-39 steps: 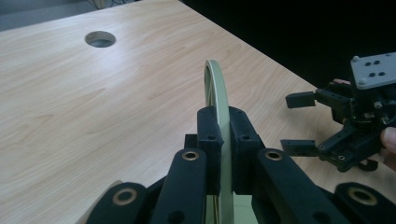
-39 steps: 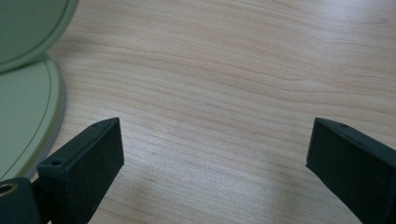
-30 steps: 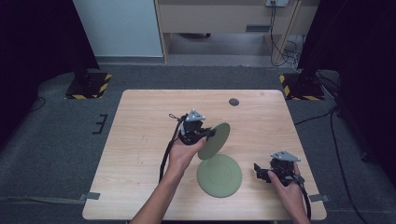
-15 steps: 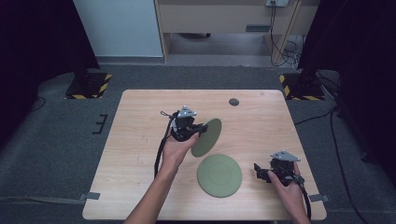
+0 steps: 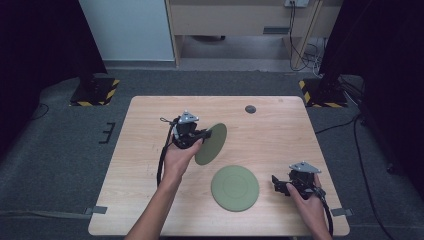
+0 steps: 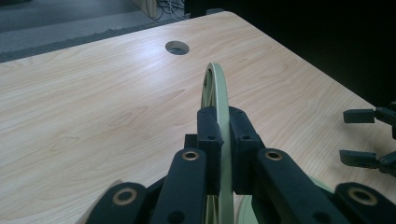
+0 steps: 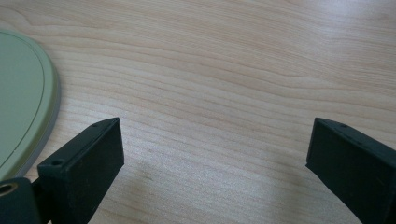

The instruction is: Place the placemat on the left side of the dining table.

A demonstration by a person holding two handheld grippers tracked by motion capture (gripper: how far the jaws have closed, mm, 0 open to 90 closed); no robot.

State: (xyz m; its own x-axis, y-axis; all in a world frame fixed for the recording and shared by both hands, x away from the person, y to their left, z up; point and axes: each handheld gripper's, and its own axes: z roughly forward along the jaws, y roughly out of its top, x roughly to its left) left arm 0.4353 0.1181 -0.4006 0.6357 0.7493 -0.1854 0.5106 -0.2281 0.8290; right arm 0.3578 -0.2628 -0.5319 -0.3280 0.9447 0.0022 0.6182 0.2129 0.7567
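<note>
Pale wood grain, smooth and lightly streaked, covers the table [image 5: 150, 200], a near-square top with rounded corners. Nearest the person, at about five o'clock on it, the right gripper [image 5: 281, 184] rests low by the edge, its two black blocky jaws spread wide with bare wood between them; in the right gripper view the jaws stand far apart, gripping nothing. Just beyond its tips, toward nine o'clock from it, the flat green plate [image 5: 235, 188] lies face up on the wood, a matte sage disc with a raised rim and a faint inner ring.

Farther in, near the table's middle and a little toward ten o'clock, the left gripper [image 5: 207, 134] is clamped on the lifted green plate [image 5: 212, 143], its pads pressed on either face at the rim. This second plate, the same sage colour and round form, stands on edge and tilted above the wood; seen from above it reads as a narrow oval whose long axis runs from one o'clock to seven o'clock. In the left gripper view its thin pale rim [image 6: 217, 93] rises straight up between the closed jaws.

Farthest off, at about one o'clock, a small round hole [image 5: 250, 109] sits in the tabletop.
</note>
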